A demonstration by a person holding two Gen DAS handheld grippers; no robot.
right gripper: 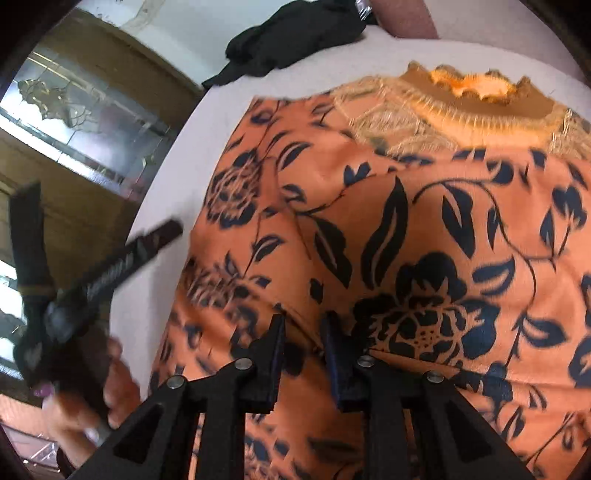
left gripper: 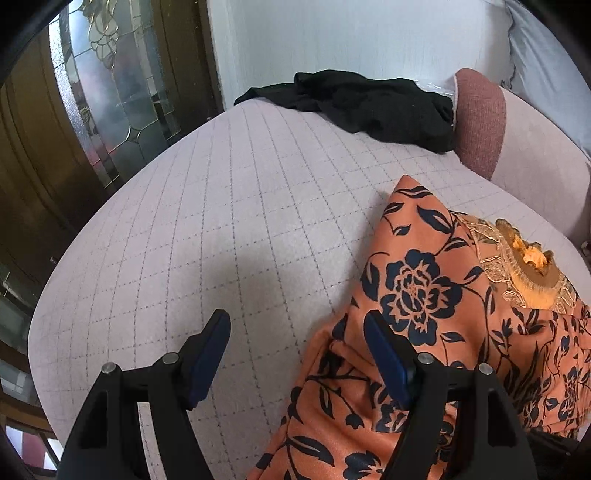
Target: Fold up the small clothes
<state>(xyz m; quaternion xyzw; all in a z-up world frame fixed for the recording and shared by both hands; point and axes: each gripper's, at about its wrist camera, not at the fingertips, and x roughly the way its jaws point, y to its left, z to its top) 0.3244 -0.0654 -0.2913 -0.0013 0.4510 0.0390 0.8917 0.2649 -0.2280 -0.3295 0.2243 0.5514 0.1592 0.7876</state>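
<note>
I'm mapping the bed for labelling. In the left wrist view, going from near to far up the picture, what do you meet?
left gripper → orange floral garment → bare quilted bed cover → black garment → white wall

My left tongs (left gripper: 295,328) point steeply down, jaws standing wide with nothing between them. My right tongs (right gripper: 303,328) also tilt down, jaws narrow with a small gap showing; I can't tell whether they pinch anything. My left hand (right gripper: 92,398) grips its handle, blurred.
</note>
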